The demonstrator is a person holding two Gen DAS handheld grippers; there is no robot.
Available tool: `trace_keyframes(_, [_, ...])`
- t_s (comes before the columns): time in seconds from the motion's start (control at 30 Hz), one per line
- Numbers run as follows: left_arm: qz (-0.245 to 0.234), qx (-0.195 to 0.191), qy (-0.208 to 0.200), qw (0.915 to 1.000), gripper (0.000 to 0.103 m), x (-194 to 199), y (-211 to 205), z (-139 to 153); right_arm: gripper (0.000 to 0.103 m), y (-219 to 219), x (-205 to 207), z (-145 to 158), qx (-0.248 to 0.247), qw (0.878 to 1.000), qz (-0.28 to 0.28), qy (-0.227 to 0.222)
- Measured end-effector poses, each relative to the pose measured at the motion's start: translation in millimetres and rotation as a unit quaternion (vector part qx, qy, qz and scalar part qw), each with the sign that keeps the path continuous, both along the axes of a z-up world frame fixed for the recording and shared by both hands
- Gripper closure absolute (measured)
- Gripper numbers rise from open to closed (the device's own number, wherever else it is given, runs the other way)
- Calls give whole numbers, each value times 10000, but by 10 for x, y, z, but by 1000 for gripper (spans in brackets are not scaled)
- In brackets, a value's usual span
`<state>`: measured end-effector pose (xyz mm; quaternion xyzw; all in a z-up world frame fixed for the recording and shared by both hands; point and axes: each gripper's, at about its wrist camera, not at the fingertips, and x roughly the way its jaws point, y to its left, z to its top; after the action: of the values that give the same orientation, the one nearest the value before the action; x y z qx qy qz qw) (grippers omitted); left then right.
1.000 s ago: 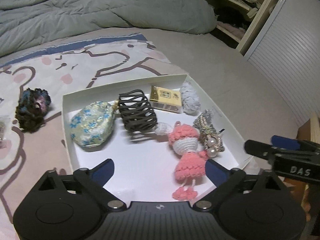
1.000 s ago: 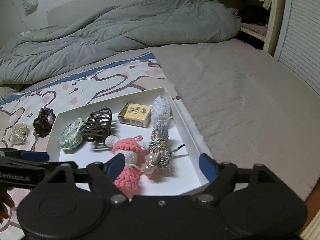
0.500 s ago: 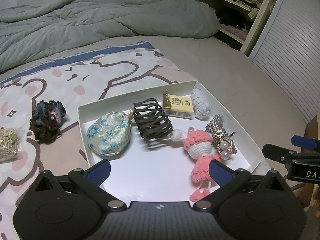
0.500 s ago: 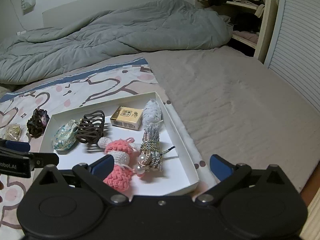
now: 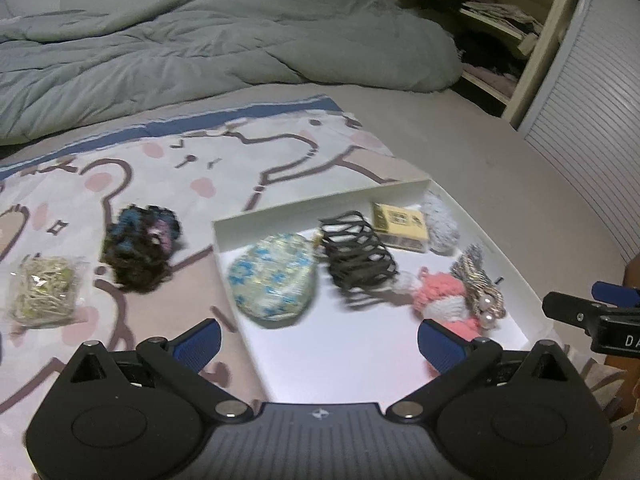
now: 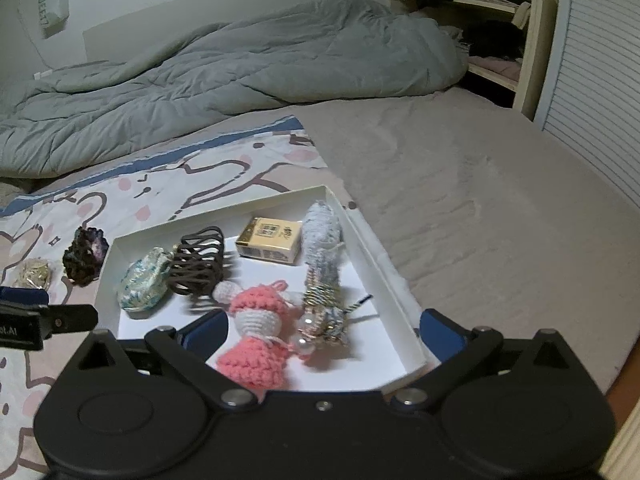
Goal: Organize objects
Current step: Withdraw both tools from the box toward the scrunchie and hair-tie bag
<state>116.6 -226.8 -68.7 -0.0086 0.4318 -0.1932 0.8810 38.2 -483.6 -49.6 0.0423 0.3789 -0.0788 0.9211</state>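
Leftward swings the left gripper [image 5: 318, 340], spread and empty; right gripper [image 6: 322, 334] just widened, holding nothing — six items fill the white tray [image 5: 496, 256], dark scrunchie [image 5: 138, 252] and clear packet [image 5: 42, 296] remain outside.

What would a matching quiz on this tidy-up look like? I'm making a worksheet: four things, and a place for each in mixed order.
Things:
1. scrunchie
2. yellow box
3. pink doll
4. floral pouch

Places:
A. in the tray, at its left end
B. on the sheet, outside the tray
C. in the tray, beside the pearl tassel
D. in the tray, near its far wall

Pairs: 1-B, 2-D, 3-C, 4-A
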Motion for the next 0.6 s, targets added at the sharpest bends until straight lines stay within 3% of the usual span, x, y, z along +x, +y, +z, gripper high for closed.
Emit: trace_keyframes(0.6, [677, 116, -305, 9972, 0, 130, 1098, 195, 0, 838, 396, 110, 149, 9981, 563, -215])
